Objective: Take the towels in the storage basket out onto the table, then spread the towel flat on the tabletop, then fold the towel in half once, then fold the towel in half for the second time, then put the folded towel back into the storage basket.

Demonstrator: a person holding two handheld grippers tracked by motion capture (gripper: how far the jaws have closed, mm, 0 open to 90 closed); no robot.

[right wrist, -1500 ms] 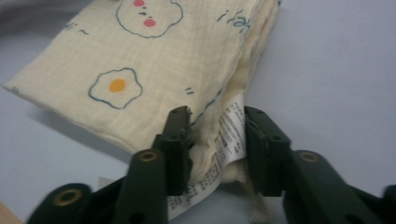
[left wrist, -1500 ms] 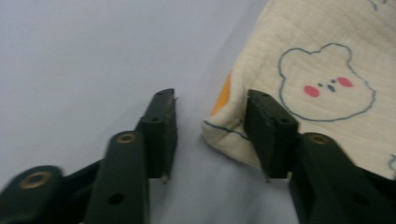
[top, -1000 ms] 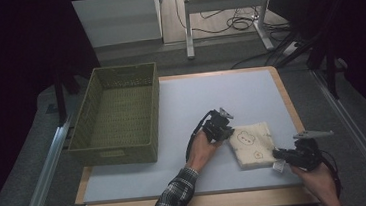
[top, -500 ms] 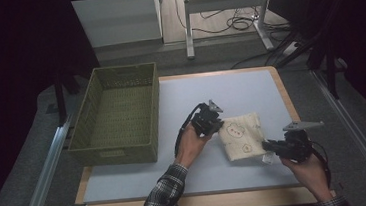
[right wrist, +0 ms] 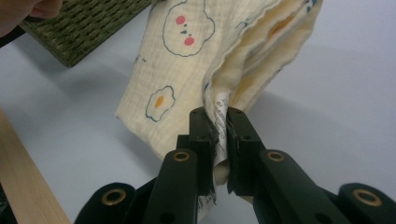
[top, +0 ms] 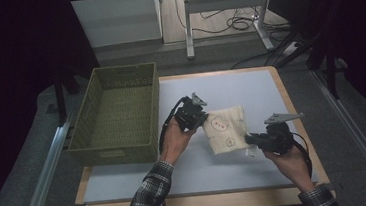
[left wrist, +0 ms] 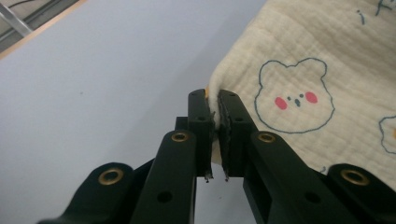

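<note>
Two grippers hold one cloth (top: 227,129) between them, lifted above the table (top: 249,84). The left gripper (top: 203,120) has its jaws nearly together on the cloth's edge; in the left gripper view that edge runs down into the narrow gap between the pads (left wrist: 232,123), with the bear print spreading off to the right of them. The right gripper (top: 247,138) pinches the opposite end in the same narrow way; in the right gripper view the folded layers and a white printed label (right wrist: 219,112) sit squeezed between its two pads, and the rest of the cloth hangs away beyond the tips, with a bear and a fried-egg print showing. In the high view the cloth stretches from the left gripper down to the right one, near the middle of the table and just right of the basket (top: 116,114), apart from it.

Counted: one cloth, one green woven basket standing on the table's left side, two grippers, two hands, each at the end of a plaid sleeve (top: 149,196).
</note>
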